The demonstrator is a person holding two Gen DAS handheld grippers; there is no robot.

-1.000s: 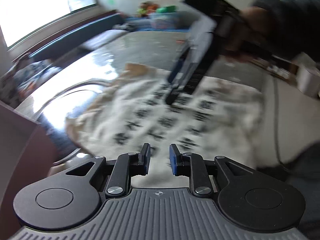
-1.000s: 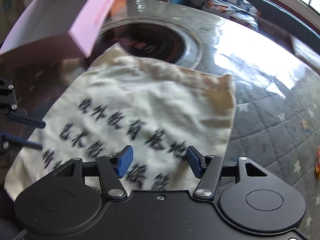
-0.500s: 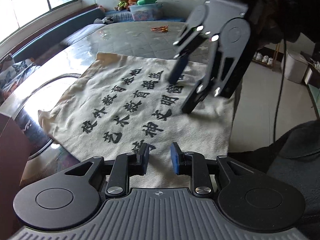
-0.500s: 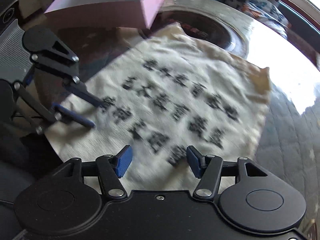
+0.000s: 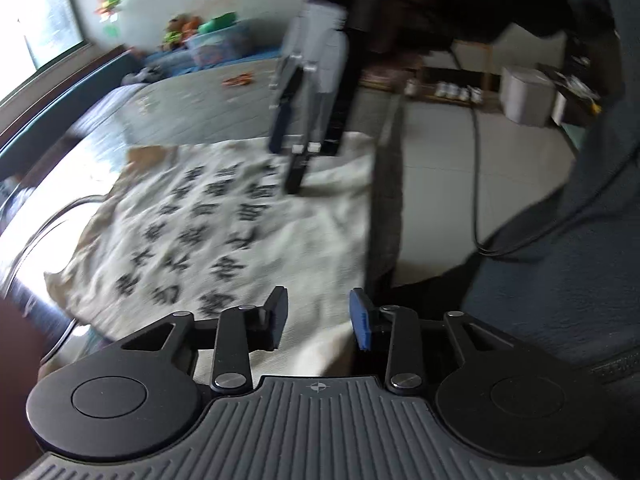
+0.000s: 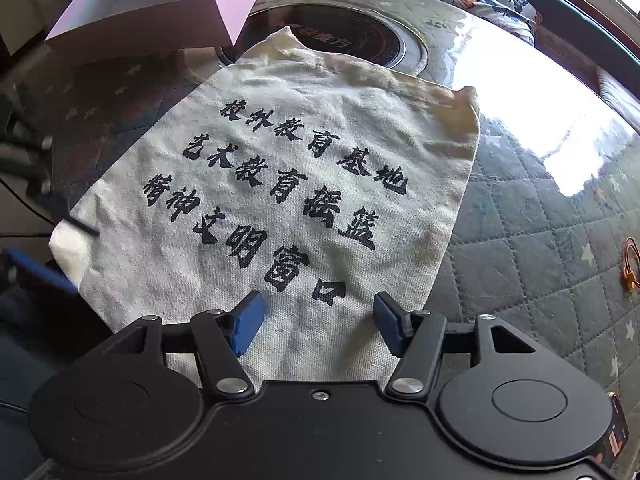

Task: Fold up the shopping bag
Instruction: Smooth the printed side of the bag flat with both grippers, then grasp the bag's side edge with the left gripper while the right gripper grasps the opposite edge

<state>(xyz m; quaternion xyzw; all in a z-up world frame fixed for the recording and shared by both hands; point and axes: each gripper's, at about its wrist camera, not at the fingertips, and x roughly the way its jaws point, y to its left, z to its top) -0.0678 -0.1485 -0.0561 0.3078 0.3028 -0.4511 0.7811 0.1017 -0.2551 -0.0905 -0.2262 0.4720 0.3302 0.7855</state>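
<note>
- Since the frame half a second back, the left gripper (image 5: 318, 318) has widened its fingers and slid toward the bag's near corner at the bench edge; the right gripper (image 6: 318, 322) stands wide over the printed side.
- Neither gripper holds anything; cloth lies under both gaps.
- Across the middle of both views, the shopping bag (image 6: 280, 184) lies flat and unfolded on the bench (image 6: 540, 240), print up, its far corner over the dark round hob (image 6: 340, 36).
- It looks like thin canvas: light, limp, wrinkling readily, not fragile.
- Best hold, I judge, is a pinch at two corners or along one hem, so the panel drapes evenly.
</note>
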